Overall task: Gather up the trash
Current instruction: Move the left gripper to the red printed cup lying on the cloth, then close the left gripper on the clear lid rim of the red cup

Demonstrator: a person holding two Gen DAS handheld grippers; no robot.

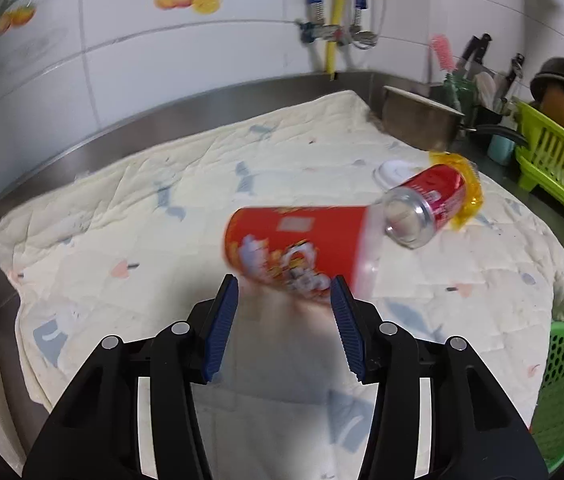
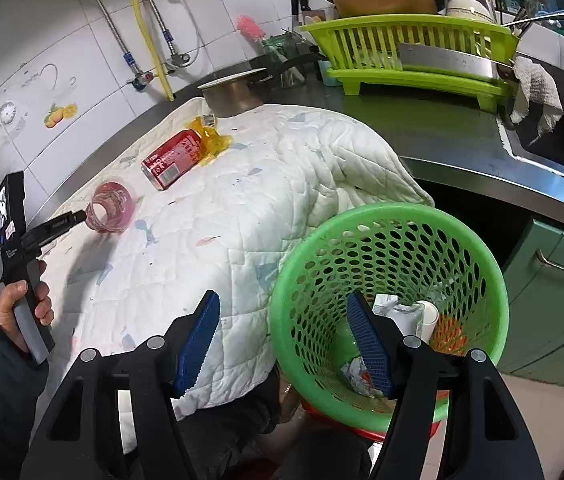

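The left claw (image 1: 284,294) is hanging released over the quilted cloth (image 1: 162,216) that is covering the tabletop, its blue pads (image 1: 222,328) spread wide with nothing between them. Just beyond its tips a red cup (image 1: 298,246) is lying on its side, blurred, with its clear rim pointing right. Touching that rim, a red soda can (image 1: 428,204) is lying tilted against a crumpled yellow wrapper (image 1: 468,188), and a white lid (image 1: 394,172) is sitting just behind the can. The right claw (image 2: 282,340) is also released and holding nothing, hovering at the near edge of the cloth over the rim of a green perforated basket (image 2: 362,232). Inside the basket, crumpled paper (image 2: 356,374) and a few other scraps are lying at the bottom. At the far right a lime dish rack (image 2: 410,52) is standing on the steel tabletop (image 2: 442,132).
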